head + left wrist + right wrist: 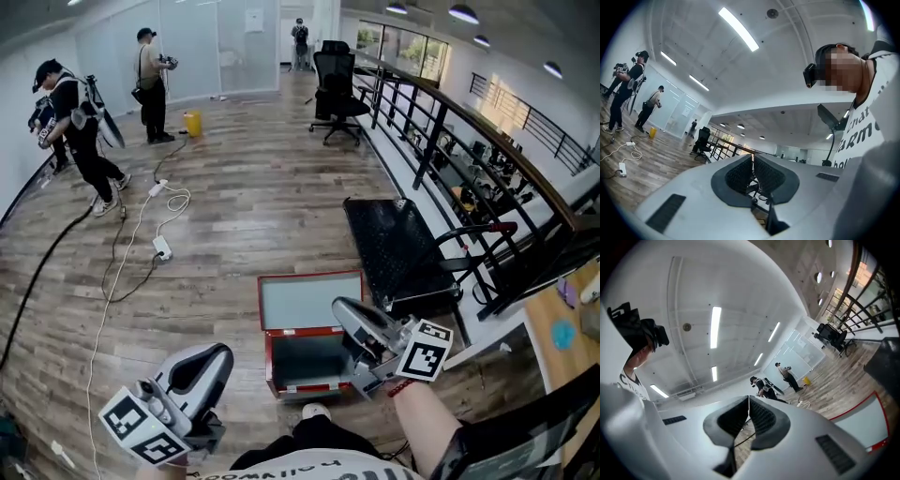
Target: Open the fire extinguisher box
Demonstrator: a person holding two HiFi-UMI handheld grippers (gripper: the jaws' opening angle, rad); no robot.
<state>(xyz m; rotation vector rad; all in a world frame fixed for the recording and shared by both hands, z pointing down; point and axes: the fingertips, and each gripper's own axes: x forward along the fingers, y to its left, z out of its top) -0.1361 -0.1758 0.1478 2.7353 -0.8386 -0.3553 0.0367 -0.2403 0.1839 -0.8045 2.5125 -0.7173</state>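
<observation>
Two jaws are being pressed together, with nothing between them, on the left tool, which is being held at 7 o'clock in the head view. The right tool is being held at 5 o'clock, its jaws likewise being pressed together and empty, and its tip is being shown over the right edge of the fire extinguisher box. The red box is being seen on the wooden floor at 6 o'clock, just below the picture's middle, with its lid raised. A black mesh bench is being shown at the box's 1 o'clock, and a white power strip at its 10 o'clock.
</observation>
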